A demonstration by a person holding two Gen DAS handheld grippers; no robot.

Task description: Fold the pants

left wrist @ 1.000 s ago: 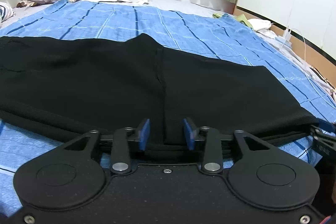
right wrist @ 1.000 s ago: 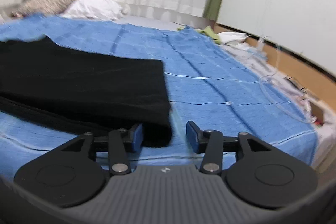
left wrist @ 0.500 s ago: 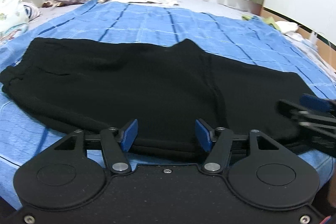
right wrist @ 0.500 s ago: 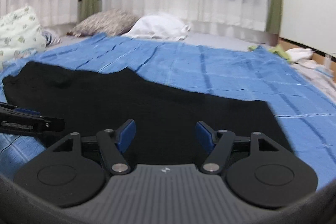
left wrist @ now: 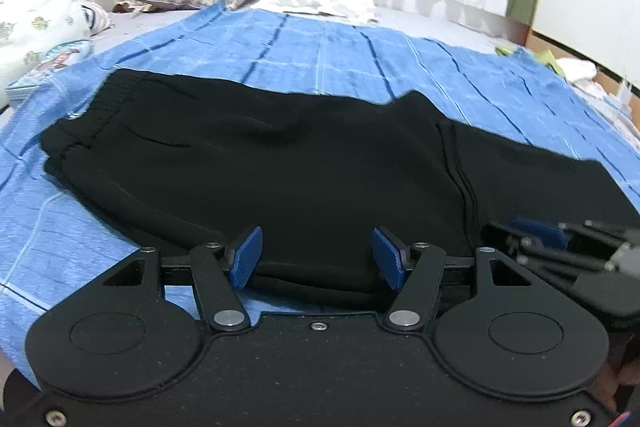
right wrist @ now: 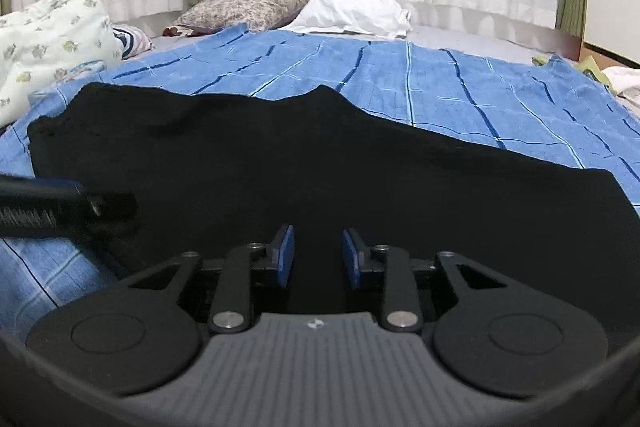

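While black pants (left wrist: 304, 171) lie flat, left gripper (left wrist: 316, 259) wide apart, right gripper (right wrist: 318, 257) half-spread, both empty.

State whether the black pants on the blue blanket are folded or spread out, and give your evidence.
Folded once, lengthwise: the black pants lie flat on the blue blanket as one leg's width, with a second layer's edge under the near side.

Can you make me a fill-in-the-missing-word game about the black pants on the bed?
1. The black pants lie on a checked blanket whose colour is ____.
2. The pads of both grippers are coloured ____.
3. Beside the flowery pillow lies a plain pillow that is ____.
4. The left gripper has its jaws spread ____ than the right gripper.

Missing words: blue; blue; white; wider
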